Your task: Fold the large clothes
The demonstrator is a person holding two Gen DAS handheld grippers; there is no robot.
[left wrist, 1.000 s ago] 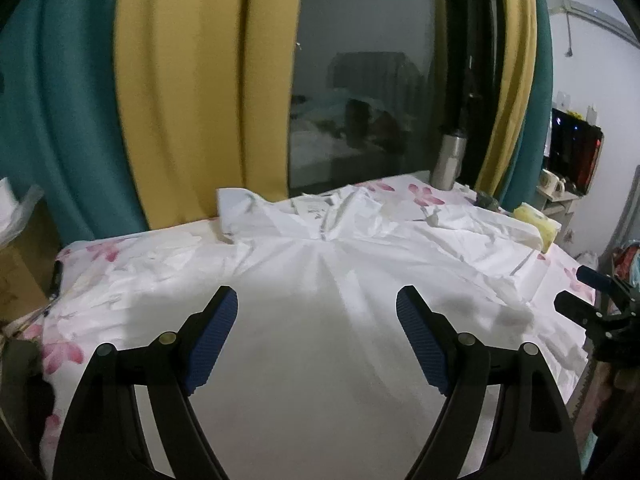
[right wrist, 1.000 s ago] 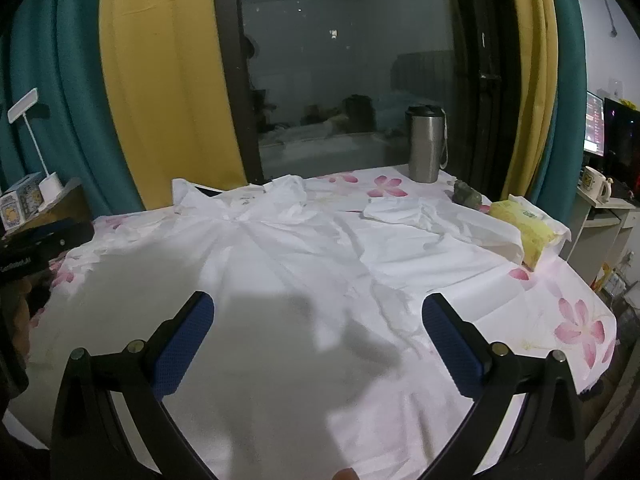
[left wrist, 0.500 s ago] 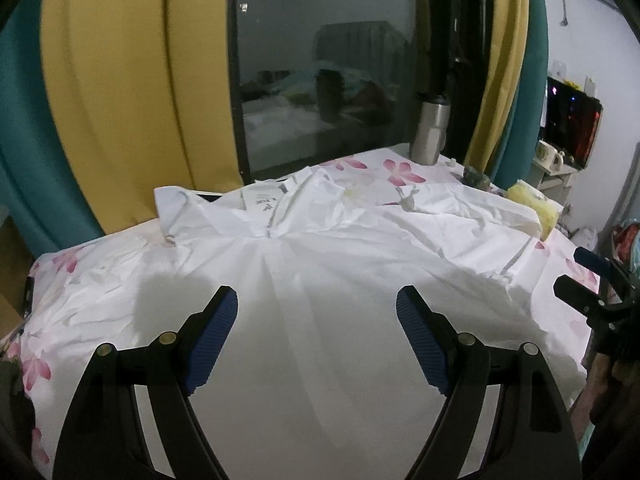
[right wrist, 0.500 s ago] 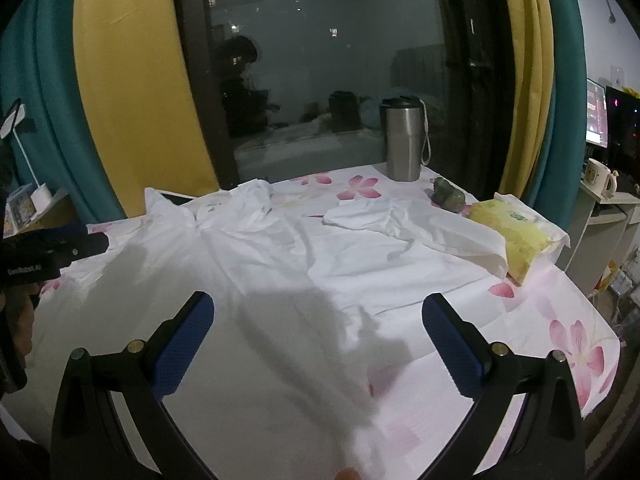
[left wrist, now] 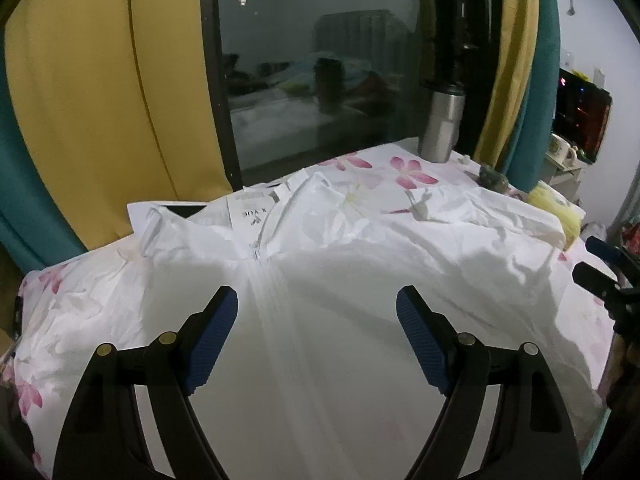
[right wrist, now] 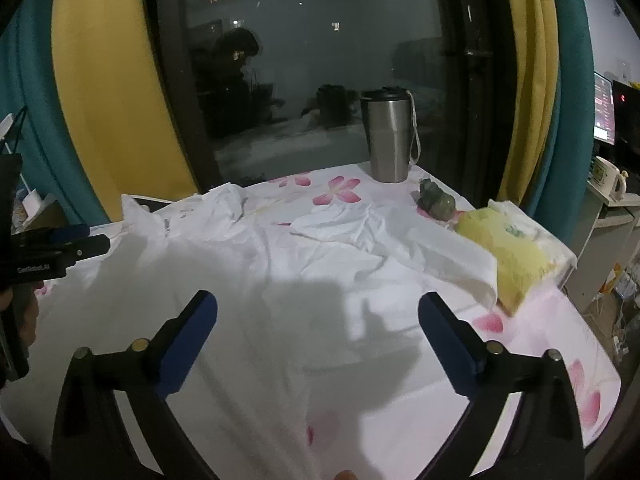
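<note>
A large white zip-front garment (left wrist: 340, 320) lies spread on a table with a floral cloth, collar and label toward the window. Its zipper (left wrist: 256, 256) runs down the middle in the left wrist view. It also shows in the right wrist view (right wrist: 280, 300), with one sleeve (right wrist: 360, 232) crumpled toward the right. My left gripper (left wrist: 316, 308) is open and empty above the garment's chest. My right gripper (right wrist: 318, 312) is open and empty above the garment's lower right part. Each gripper shows at the edge of the other's view.
A steel tumbler (right wrist: 390, 136) stands at the back of the table by the window. A small green figure (right wrist: 436, 200) and a yellow tissue pack (right wrist: 512, 248) lie at the right edge. Curtains and dark window glass are behind. A desk with a mug (right wrist: 608, 176) stands right.
Both grippers have swung to the right and moved nearer over the garment. Both stay open and empty. The garment lies as before.
</note>
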